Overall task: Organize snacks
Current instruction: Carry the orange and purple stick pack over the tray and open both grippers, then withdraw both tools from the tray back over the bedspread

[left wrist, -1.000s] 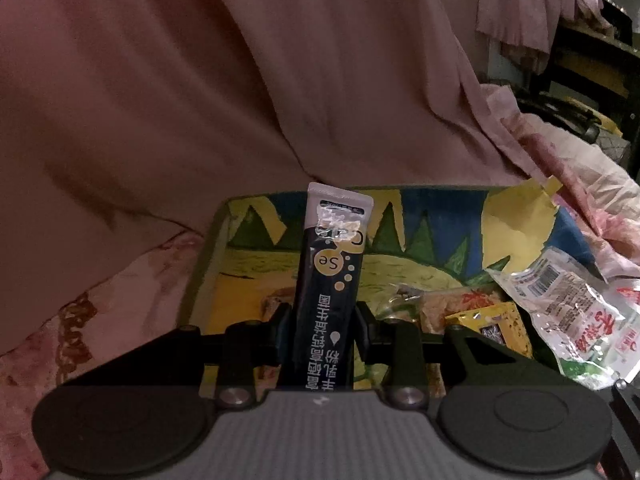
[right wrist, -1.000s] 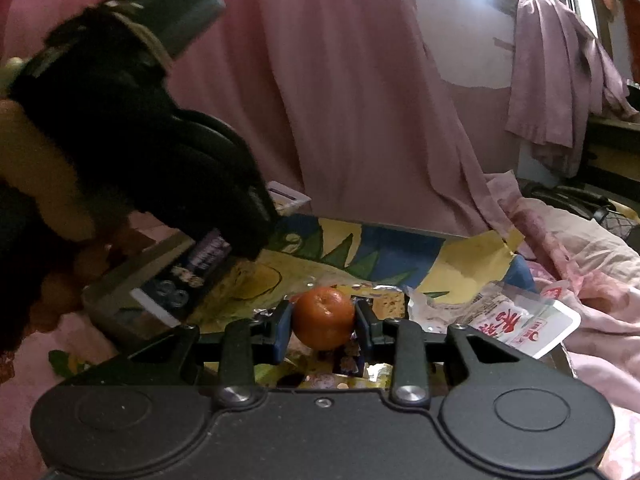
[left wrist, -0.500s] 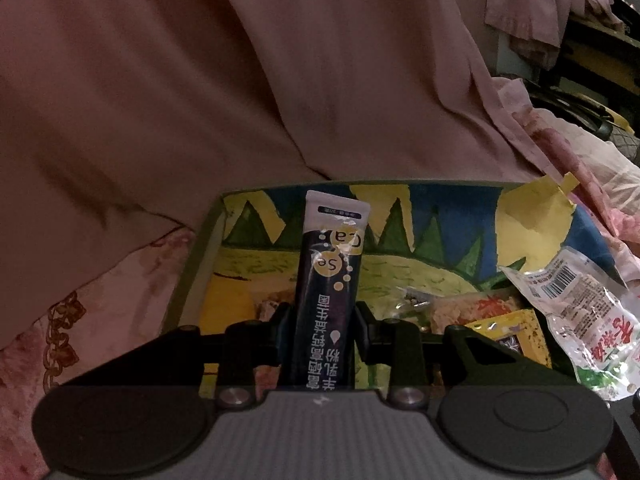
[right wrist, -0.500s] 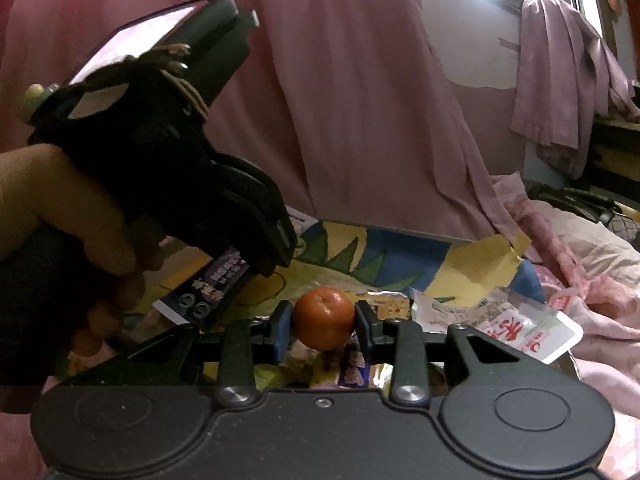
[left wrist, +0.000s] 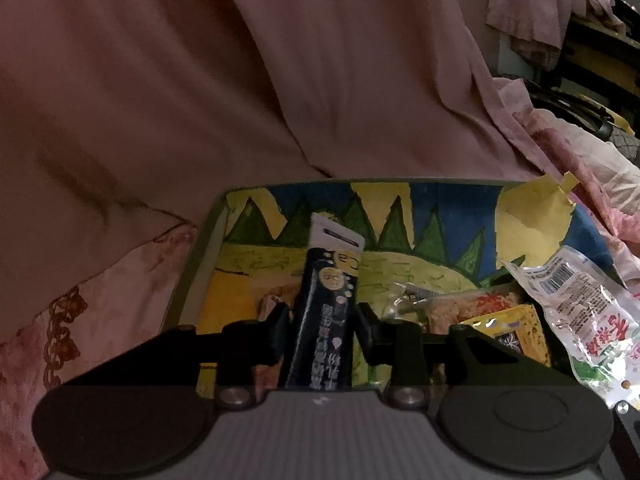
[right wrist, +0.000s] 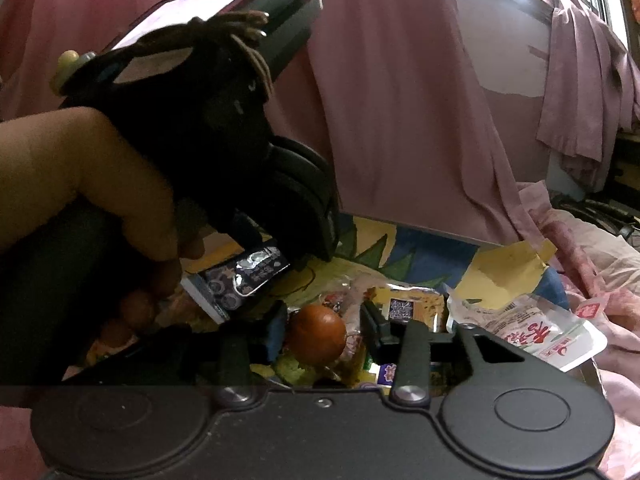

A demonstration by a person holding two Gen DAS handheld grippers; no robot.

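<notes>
A painted tray [left wrist: 448, 204], blue, yellow and green inside, lies on pink bedding [left wrist: 100, 304]; its far rim meets a hanging pink curtain [left wrist: 280, 60]. The tray's left half is bare, its right side heaped with wrappers. The left gripper [left wrist: 320, 322] has just been opening, fingers apart beside a dark sachet [left wrist: 326, 320]. The right gripper [right wrist: 323, 330] likewise, fingers seemingly clear of a small orange [right wrist: 317, 334].

Between the jaws, the dark sachet [left wrist: 326, 312] looks glossy foil; right of them, a crinkled clear-plastic packet [left wrist: 576, 312]; beyond, matt pink cloth [left wrist: 240, 80].
</notes>
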